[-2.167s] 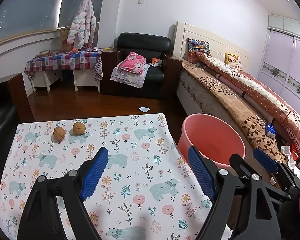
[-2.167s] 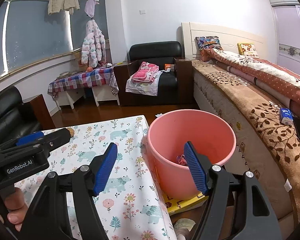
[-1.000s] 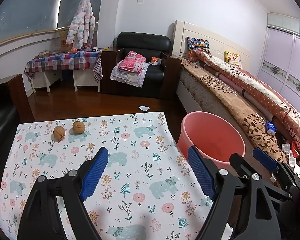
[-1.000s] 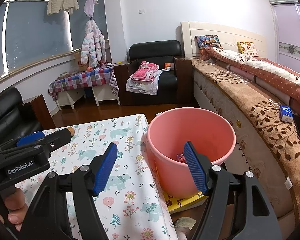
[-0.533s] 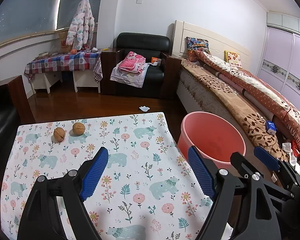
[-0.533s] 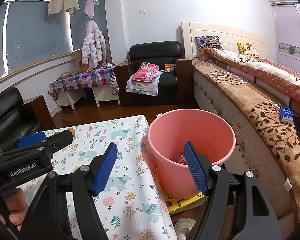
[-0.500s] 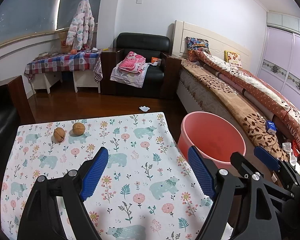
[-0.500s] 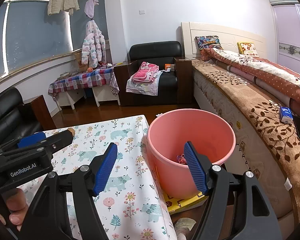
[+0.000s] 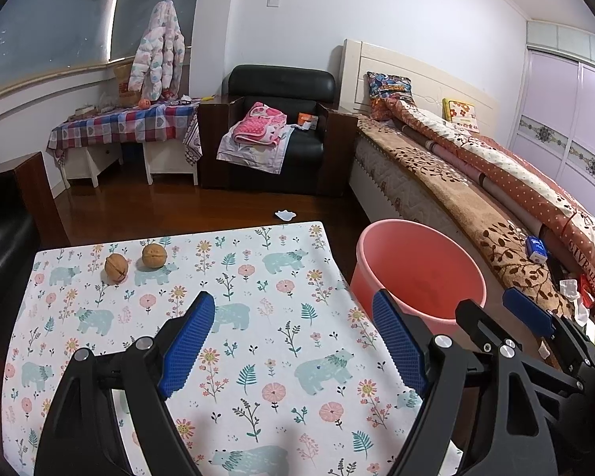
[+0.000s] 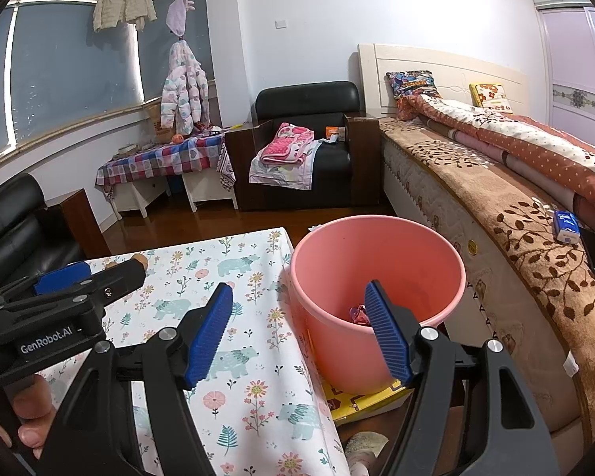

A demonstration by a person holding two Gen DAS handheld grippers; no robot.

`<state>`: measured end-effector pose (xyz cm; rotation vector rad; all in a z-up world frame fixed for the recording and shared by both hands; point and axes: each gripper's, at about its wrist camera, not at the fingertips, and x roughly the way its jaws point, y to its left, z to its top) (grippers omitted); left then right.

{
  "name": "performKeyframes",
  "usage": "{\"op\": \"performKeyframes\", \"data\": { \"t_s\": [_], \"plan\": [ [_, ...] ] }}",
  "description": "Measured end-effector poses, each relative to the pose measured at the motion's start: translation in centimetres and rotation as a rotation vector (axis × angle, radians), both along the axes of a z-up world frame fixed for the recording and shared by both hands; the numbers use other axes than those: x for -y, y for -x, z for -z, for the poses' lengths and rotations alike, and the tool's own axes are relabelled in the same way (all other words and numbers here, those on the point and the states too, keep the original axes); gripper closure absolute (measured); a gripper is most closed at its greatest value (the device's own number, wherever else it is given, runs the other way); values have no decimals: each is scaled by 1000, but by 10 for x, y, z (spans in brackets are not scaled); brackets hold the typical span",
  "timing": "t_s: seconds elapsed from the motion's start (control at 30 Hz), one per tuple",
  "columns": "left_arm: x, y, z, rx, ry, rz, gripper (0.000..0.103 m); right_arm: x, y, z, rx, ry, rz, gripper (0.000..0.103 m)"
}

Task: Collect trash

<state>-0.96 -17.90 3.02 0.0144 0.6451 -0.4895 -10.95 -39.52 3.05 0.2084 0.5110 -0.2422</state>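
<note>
Two round, wrinkled brown walnuts (image 9: 116, 268) (image 9: 154, 255) sitting side by side, just apart, near far left corner of table's bear-and-flower patterned cloth (image 9: 258, 317). Round pink plastic bucket (image 10: 337, 341) standing upright beside table's right edge, open at top. Crumpled pink-red wrapper (image 10: 359, 313) lying at bucket bottom, partly hidden.

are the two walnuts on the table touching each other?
Apart. The left wrist view shows a strip of tablecloth between the left walnut and the right walnut.
</note>
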Motion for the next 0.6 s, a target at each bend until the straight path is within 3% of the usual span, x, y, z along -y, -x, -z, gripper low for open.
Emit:
{"op": "performKeyframes", "data": {
  "t_s": [0.6],
  "plan": [
    [1,1,1,-2,-6,5,23,1,0,0,-2,-1,1,34]
  ]
}}
